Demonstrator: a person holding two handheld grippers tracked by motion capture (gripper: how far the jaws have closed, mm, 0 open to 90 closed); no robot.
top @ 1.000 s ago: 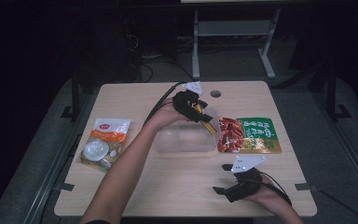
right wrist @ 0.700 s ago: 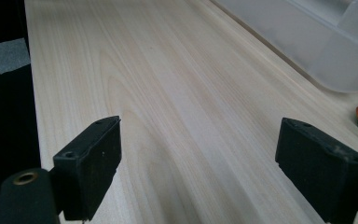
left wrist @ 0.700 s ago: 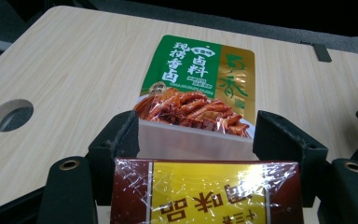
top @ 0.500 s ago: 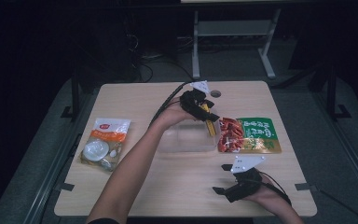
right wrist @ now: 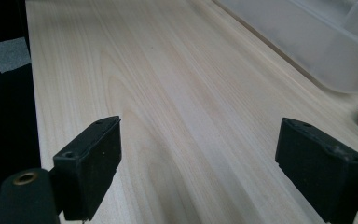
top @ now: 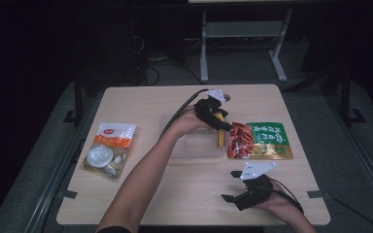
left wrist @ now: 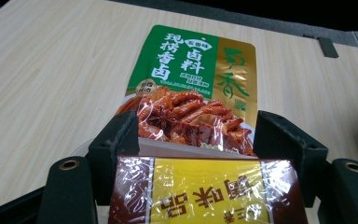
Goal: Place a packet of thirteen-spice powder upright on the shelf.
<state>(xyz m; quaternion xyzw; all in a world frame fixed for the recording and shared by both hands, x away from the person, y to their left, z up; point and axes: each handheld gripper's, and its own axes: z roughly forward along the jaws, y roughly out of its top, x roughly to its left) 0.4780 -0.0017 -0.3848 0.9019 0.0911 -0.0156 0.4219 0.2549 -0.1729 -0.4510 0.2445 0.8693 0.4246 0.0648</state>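
Left gripper (top: 222, 127) holds a flat yellow-and-maroon film-wrapped box (left wrist: 205, 191) across its width, fingers (left wrist: 114, 144) pressed on both side edges. The box hangs just above the right end of the clear plastic rectangular tub (top: 194, 145) at the middle of the tabletop (top: 141, 104). A green-and-red printed foil pouch of braised snack (top: 260, 141) lies flat, just right of the tub.

Right gripper (top: 235, 187) rests low at the near right of the tabletop, fingers (right wrist: 91, 165) spread wide with nothing between them, pointing toward the tub.

Judgement: the step is placing the box into the tub. To do it well, bring the box left until fully inside the rim, level it, lower it to the floor, then release. Watch that its lower end does not catch the right wall or drag the pouch.

A clear bag with an orange label and white contents (top: 109, 148) lies far left, untouched.
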